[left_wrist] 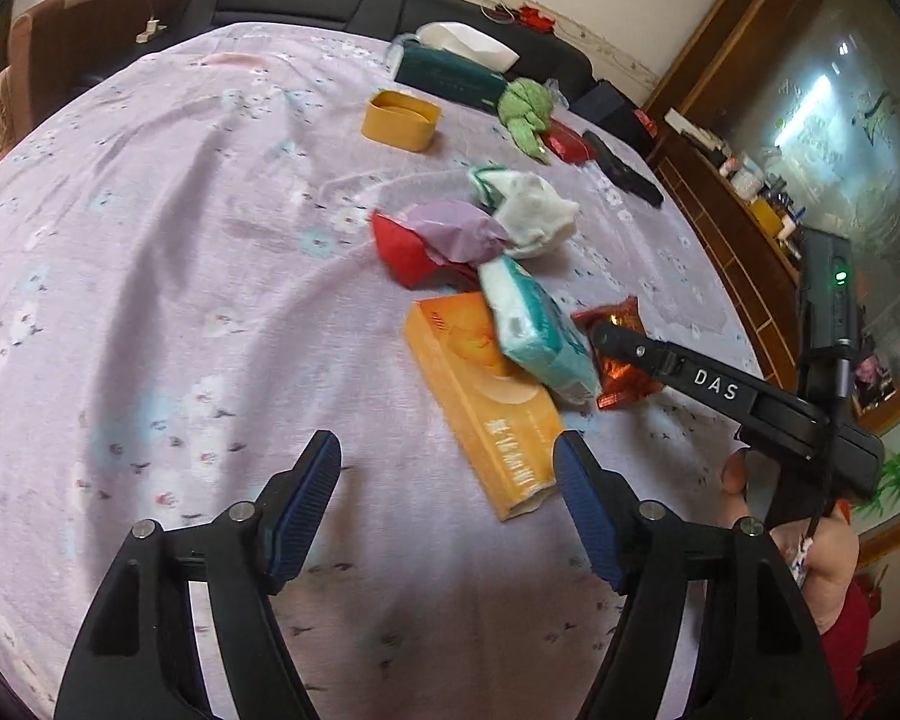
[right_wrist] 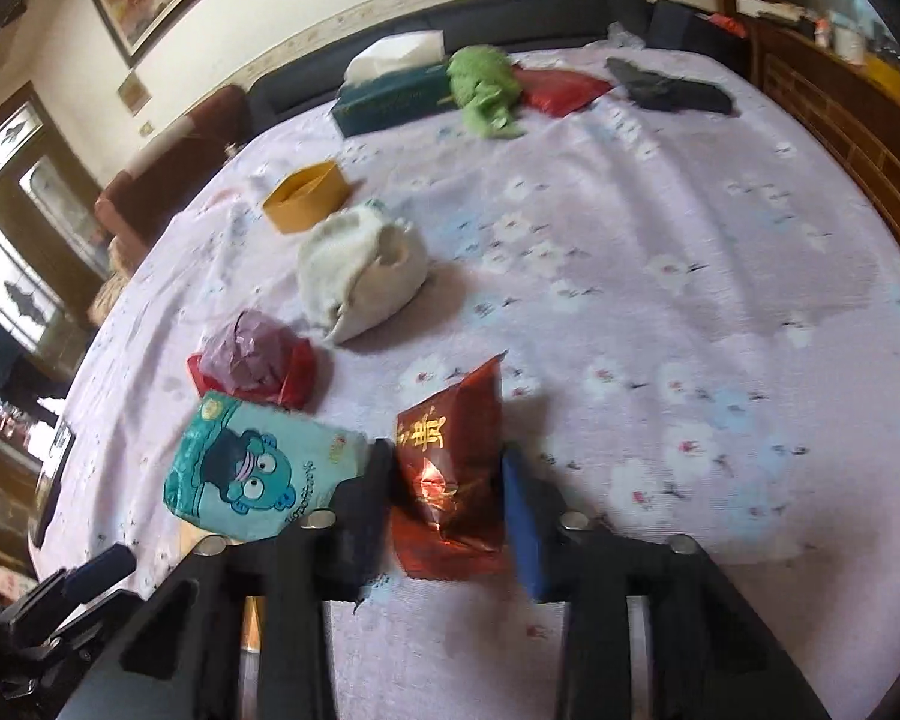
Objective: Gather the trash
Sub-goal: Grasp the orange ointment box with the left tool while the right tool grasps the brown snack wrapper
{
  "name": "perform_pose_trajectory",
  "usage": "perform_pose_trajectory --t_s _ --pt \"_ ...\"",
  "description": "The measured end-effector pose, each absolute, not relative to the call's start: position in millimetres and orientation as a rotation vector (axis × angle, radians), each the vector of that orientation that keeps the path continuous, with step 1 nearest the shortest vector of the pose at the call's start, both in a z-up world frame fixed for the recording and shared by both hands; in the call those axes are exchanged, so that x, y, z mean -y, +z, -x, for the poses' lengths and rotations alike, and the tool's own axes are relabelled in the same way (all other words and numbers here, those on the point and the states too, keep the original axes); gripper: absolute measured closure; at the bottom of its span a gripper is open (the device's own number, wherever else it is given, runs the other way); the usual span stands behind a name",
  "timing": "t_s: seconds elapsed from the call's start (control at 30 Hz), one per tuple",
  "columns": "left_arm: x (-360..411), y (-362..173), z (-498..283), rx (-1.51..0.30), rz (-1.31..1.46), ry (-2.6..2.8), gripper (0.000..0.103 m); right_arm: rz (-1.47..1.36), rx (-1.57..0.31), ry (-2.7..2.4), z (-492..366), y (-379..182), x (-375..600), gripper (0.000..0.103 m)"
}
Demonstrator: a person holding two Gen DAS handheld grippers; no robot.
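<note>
Foil glints on the crumpled red snack wrapper [right_wrist: 450, 492], which stands on the lilac floral tablecloth [right_wrist: 660, 252] between the 2 fingers of the right gripper [right_wrist: 447, 480]; the jaws are part-closed around it, the left finger touching its side, though whether the blue-padded right finger presses on it I cannot tell. Just left of the wrapper lies a teal tissue pack [right_wrist: 252, 474] printed with a cartoon face, and the left wrist view shows that pack resting partly on an orange carton [left_wrist: 480, 390]. Beyond the wrapper and to its left sits a red and purple crumpled bag [right_wrist: 252, 366], then a wad of white paper [right_wrist: 360, 270], then a yellow tub [right_wrist: 309, 195]. Far beyond the wrapper, near the table's far edge, a dark green tissue box [right_wrist: 390, 99], a green crumpled wad [right_wrist: 486, 90], a red packet [right_wrist: 561, 90] and a black object [right_wrist: 669, 90] form a row in front of a dark sofa [right_wrist: 510, 18]. The left gripper [left_wrist: 447, 471] hovers above the cloth, on the carton's side of the wrapper, its jaws wide apart and holding nothing, the near end of the orange carton lying just inside its right finger.
</note>
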State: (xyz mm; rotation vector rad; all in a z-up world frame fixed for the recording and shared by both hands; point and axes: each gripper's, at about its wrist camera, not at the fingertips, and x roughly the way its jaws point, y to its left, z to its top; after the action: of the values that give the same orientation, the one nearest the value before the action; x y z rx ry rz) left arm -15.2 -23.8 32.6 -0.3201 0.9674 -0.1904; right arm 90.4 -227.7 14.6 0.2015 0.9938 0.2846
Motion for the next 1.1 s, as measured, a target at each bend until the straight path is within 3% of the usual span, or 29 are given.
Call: perform_pose_trajectory --t_s 0.27,0.33,0.47,0.63,1.1 --pt "67.3 18.2 -9.7 -0.999 0.185 -0.127 0.028 -0.206 -0.751 0.190 -70.9 31.9 265.6 0.070" --pt "71.1 15.7 -18.3 -0.994 0.147 -0.088 0.032 -0.230 -0.726 0.188 -68.7 33.8 274.4 0.070" --pt "65.2 12.8 -31.2 -0.972 0.117 -0.031 0.050 -0.256 -0.716 0.216 -67.4 36.0 277.3 0.070" --pt "48.6 12.3 -26.6 -0.928 0.118 -0.011 0.055 -0.241 -0.697 0.252 -62.0 41.0 274.5 0.070" --pt "13.8 43.9 -11.3 -0.647 0.193 0.162 0.055 -0.022 -0.583 0.282 -41.2 50.5 235.2 0.070"
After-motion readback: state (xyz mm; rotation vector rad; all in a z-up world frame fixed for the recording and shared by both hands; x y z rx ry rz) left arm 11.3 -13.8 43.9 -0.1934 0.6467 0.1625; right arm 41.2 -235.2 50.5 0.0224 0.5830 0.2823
